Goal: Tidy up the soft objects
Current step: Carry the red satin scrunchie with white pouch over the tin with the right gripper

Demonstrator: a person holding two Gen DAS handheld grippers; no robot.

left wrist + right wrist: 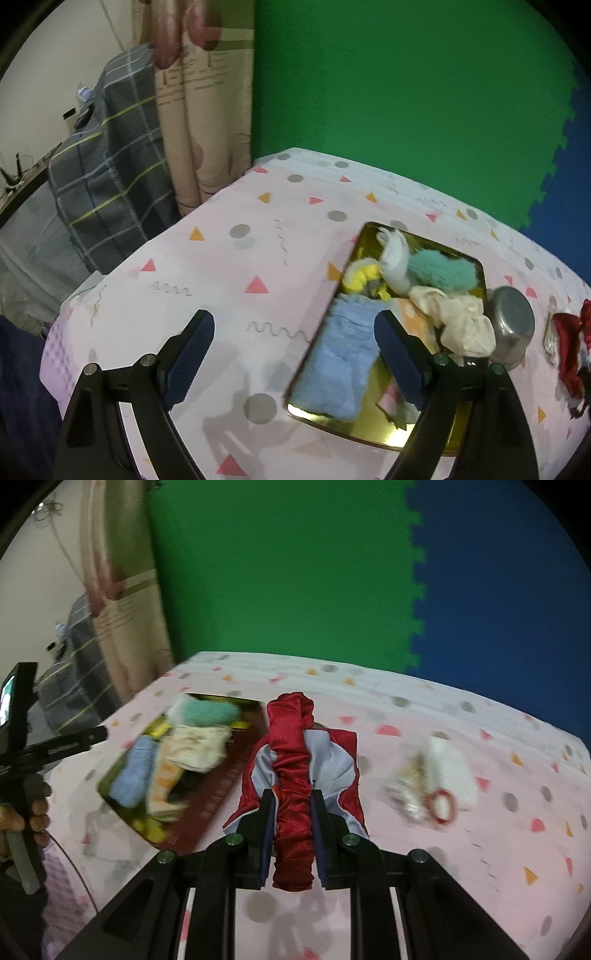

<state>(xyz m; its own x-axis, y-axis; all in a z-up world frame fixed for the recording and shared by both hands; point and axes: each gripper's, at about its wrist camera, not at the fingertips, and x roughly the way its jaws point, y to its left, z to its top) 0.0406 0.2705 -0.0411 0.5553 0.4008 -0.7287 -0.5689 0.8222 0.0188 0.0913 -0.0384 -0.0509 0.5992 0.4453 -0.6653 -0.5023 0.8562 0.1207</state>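
A pink bedsheet printed with grey dots and orange and pink triangles covers the surface, with a round dull-metal bowl tipped on its side upon it. Behind stands a wall of green interlocking foam mat joined to blue foam mat. At left hang a beige patterned curtain and a grey plaid cloth.
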